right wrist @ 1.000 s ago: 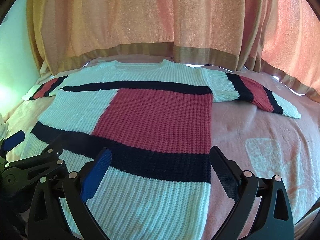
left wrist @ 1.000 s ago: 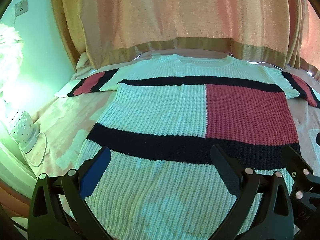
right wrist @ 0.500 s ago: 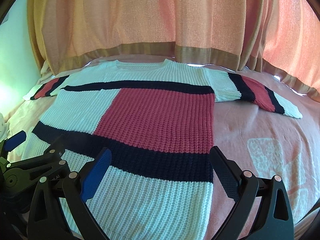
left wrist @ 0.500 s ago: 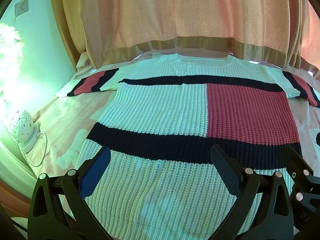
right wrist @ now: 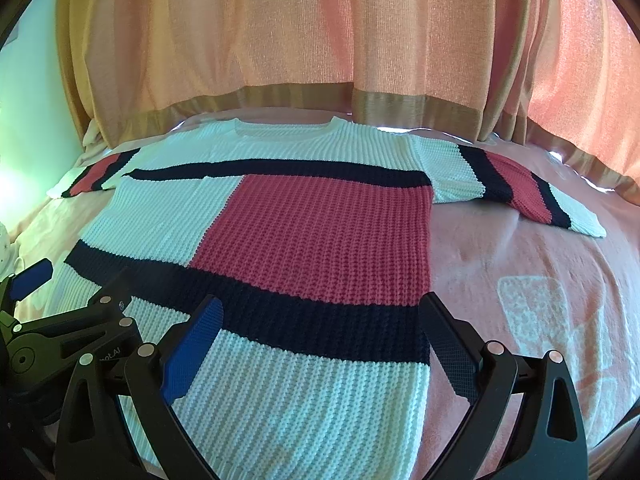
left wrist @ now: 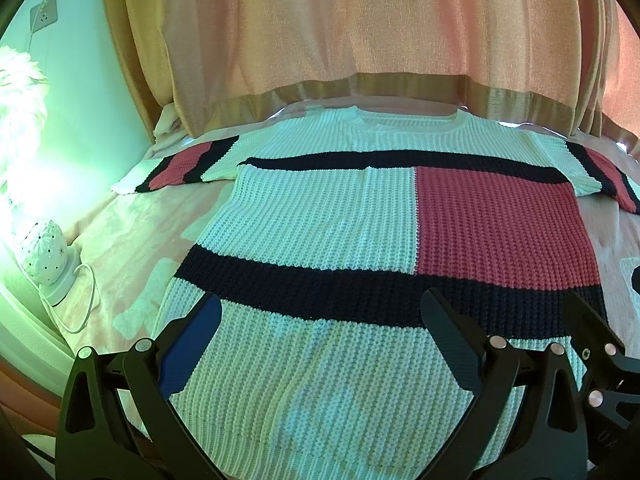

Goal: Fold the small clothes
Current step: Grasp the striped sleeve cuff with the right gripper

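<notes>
Left wrist view shows your left gripper [left wrist: 320,332] and right gripper [right wrist: 320,332] barely creeping forward over the flat sweater [left wrist: 320,220], jaws open, nothing folded yet.

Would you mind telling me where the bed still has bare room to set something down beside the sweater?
The widest free patch is the pink bedspread right of the sweater, below its right sleeve. A narrower strip lies left of the body, below the left sleeve, bordered by the lamp and its cord. The middle is covered by knit, with both open tools over the hem.
</notes>
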The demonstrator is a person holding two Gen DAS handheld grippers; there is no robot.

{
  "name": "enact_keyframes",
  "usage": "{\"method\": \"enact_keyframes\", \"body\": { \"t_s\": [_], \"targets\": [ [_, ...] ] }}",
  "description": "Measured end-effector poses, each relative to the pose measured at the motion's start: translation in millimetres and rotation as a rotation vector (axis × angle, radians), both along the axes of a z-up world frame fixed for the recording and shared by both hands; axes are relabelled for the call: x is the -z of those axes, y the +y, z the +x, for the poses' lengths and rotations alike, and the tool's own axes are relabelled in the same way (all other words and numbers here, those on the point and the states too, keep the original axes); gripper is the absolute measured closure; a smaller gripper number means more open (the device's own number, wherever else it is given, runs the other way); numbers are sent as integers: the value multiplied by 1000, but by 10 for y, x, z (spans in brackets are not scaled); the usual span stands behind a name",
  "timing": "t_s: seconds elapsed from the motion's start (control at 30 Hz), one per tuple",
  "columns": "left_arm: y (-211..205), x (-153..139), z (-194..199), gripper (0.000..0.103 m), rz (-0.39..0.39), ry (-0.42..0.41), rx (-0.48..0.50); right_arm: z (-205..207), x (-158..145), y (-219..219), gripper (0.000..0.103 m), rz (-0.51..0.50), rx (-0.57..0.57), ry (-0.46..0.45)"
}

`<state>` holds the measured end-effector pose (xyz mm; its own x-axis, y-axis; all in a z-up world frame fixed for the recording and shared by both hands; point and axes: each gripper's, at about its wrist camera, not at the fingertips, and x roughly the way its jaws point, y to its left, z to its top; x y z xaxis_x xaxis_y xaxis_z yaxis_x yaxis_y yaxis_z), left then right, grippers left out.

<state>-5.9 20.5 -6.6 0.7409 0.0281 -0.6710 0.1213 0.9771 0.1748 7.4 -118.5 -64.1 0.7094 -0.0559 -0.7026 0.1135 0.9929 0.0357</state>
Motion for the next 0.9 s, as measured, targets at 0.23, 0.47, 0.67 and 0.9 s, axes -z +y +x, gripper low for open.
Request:
{"method": "enact_keyframes", "body": {
  "t_s": [0.23, 0.47, 0.67, 0.9],
  "targets": [
    [1, 1, 2, 6, -2, 0, 0, 3, 1, 1, 7, 2, -3, 2],
    [22, -283, 100, 5, -53, -31, -18, 21, -260, -405, 9, 77, -23, -93],
    [-36, -874, 392, 5, -159, -79, 31, 67, -709, -1778, 8, 307, 83, -200],
    [-178, -837, 885, 5, -209, -98, -18, 457, -238, -3626, 31, 572, 294, -127]
  ]
}}
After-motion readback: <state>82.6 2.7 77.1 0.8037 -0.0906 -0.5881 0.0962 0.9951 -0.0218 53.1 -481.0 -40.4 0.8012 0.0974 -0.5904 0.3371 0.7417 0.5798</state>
